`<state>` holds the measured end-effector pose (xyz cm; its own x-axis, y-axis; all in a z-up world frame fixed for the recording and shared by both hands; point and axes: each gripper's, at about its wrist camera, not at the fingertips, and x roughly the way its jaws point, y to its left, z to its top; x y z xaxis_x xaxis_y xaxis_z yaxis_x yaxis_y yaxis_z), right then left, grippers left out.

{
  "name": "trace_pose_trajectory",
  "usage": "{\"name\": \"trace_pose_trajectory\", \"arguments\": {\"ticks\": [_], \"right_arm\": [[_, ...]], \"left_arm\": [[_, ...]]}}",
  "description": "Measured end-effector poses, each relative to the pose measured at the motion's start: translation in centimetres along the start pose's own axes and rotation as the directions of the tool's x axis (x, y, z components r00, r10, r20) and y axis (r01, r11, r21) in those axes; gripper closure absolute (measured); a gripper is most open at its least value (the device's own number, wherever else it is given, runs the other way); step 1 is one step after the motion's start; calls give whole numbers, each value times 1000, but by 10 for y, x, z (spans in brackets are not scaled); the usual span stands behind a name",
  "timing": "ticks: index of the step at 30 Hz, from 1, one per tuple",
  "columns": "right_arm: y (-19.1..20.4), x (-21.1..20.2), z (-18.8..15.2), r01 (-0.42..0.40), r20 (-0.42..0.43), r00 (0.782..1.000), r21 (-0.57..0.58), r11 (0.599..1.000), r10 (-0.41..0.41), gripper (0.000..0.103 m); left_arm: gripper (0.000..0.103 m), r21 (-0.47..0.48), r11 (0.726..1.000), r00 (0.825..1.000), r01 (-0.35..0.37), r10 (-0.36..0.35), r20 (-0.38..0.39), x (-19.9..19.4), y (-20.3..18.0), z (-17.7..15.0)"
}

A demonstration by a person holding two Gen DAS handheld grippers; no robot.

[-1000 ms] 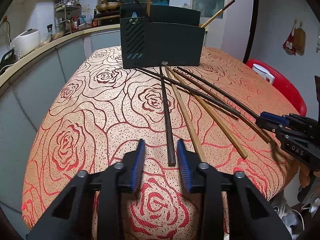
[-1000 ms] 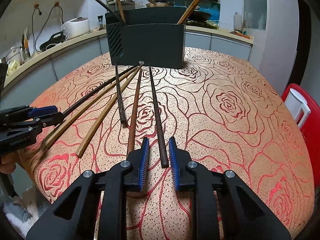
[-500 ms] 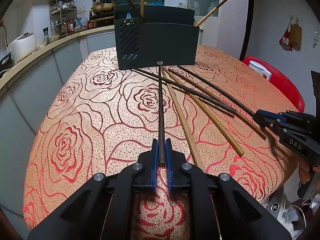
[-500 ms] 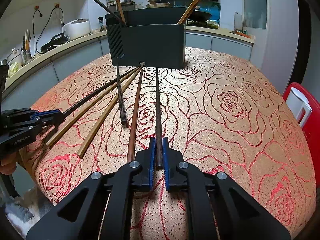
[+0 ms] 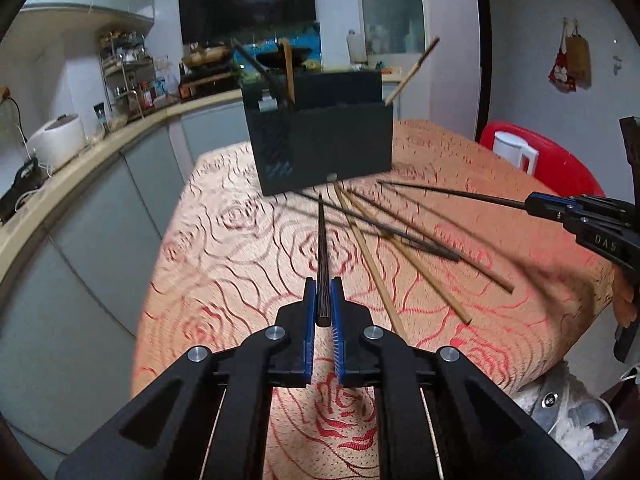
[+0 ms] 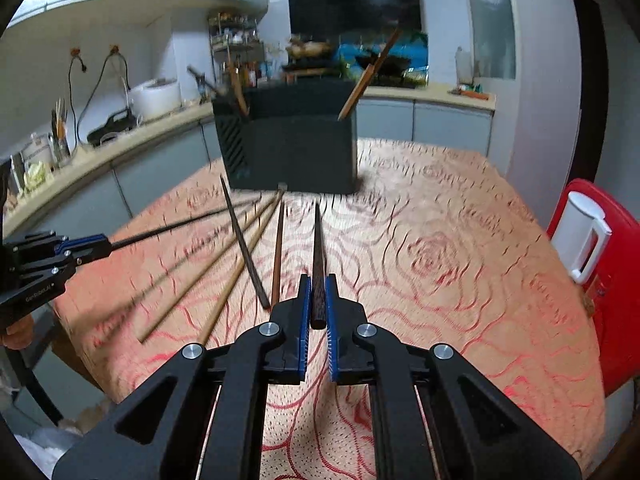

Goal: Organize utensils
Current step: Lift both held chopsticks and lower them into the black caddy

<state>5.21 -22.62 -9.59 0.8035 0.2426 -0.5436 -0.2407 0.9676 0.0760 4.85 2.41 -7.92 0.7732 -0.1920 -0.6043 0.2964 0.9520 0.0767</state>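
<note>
A curved counter [image 5: 120,136] with grey cabinets [image 5: 92,216] was seen along pale walls. A dark screen [image 5: 246,0] was mounted above it, a wire rack [image 5: 124,68] was set on it, and a red chair [image 6: 612,280] was placed beside the rose-patterned worktop [image 6: 460,264].

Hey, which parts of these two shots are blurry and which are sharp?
Left wrist view: the left gripper and its chopstick are crisp; the tablecloth and loose chopsticks smear. Right wrist view: likewise, the right gripper is sharp, the holder is soft, and straight edges bow.

Left gripper [image 5: 323,300], right gripper [image 6: 317,296] clamped
</note>
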Motion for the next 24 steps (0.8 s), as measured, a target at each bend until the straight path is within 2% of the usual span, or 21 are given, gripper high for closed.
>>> {"name": "trace_pose_trajectory", "arguments": {"ticks": [8, 16, 24], "right_arm": [[-6, -37, 35, -31, 114, 993, 21, 999, 29, 95], [2, -51, 62, -48, 179, 983, 2, 999, 46, 95], [4, -56, 85, -65, 207, 976, -10, 998, 65, 95]], "left_arm": [[96, -12, 1000, 995, 7, -6, 101, -40, 8, 31], [96, -14, 1000, 980, 9, -6, 197, -69, 14, 66], [96, -17, 1000, 974, 19, -14, 228, -73, 19, 92]]}}
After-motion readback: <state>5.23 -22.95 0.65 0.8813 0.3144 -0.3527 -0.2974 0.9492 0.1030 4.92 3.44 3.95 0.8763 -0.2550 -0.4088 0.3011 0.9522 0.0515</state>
